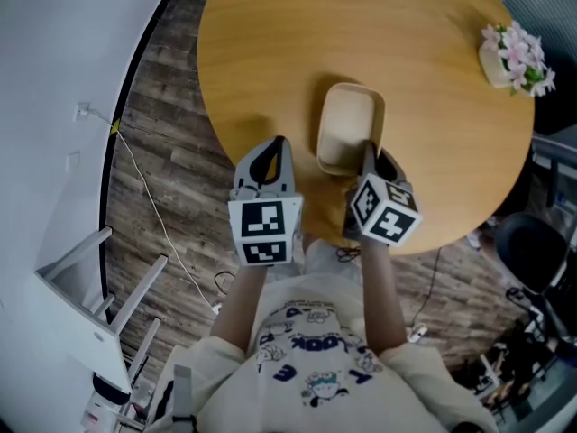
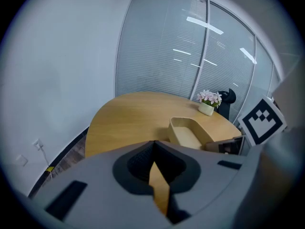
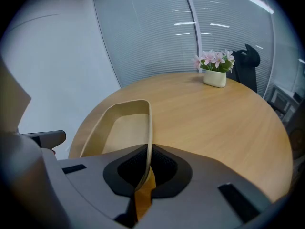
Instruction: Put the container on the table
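Observation:
A beige oblong container (image 1: 347,124) lies on the round wooden table (image 1: 270,52), a little right of its middle and near the front edge. My right gripper (image 1: 370,156) is shut on the rim of the container's near right corner; in the right gripper view the thin wall (image 3: 148,128) runs straight into that gripper (image 3: 147,162), between its jaws. My left gripper (image 1: 273,152) hovers over the table just left of the container, shut with nothing in it. The left gripper view has the container (image 2: 188,132) ahead and to the right of that gripper (image 2: 155,152).
A small white pot of pink flowers (image 1: 514,57) stands at the table's far right edge. A black chair (image 1: 532,251) is off the table's right side. White furniture (image 1: 81,296) and a floor cable (image 1: 153,206) lie to the left.

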`<move>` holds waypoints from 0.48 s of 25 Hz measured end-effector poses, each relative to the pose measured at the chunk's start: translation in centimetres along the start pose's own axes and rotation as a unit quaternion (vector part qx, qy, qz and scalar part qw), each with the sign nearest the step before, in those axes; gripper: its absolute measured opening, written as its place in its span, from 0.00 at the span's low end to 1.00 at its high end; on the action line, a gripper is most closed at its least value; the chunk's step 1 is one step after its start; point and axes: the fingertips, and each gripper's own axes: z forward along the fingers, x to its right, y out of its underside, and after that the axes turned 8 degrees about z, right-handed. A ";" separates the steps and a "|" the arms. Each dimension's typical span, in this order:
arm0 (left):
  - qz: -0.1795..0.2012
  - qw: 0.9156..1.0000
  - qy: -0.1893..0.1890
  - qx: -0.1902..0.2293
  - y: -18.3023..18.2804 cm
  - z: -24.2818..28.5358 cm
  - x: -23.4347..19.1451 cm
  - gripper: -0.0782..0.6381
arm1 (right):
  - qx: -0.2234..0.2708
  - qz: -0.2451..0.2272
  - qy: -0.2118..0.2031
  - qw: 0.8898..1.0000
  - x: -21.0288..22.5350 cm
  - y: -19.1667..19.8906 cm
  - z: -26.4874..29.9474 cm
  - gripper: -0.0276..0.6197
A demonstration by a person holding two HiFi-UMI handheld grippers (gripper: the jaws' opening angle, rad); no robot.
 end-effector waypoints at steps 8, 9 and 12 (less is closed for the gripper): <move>-0.007 1.000 0.002 -0.012 1.1 0.7 0.0 0.11 | -0.018 -0.003 0.008 1.000 0.4 1.3 0.7 0.06; -0.008 1.000 0.002 -0.013 1.1 0.7 0.0 0.11 | -0.021 -0.003 0.009 1.000 0.5 1.5 0.8 0.06; -0.012 1.000 0.001 -0.015 1.3 0.9 0.0 0.11 | -0.029 -0.003 0.011 1.000 0.5 2.0 1.0 0.06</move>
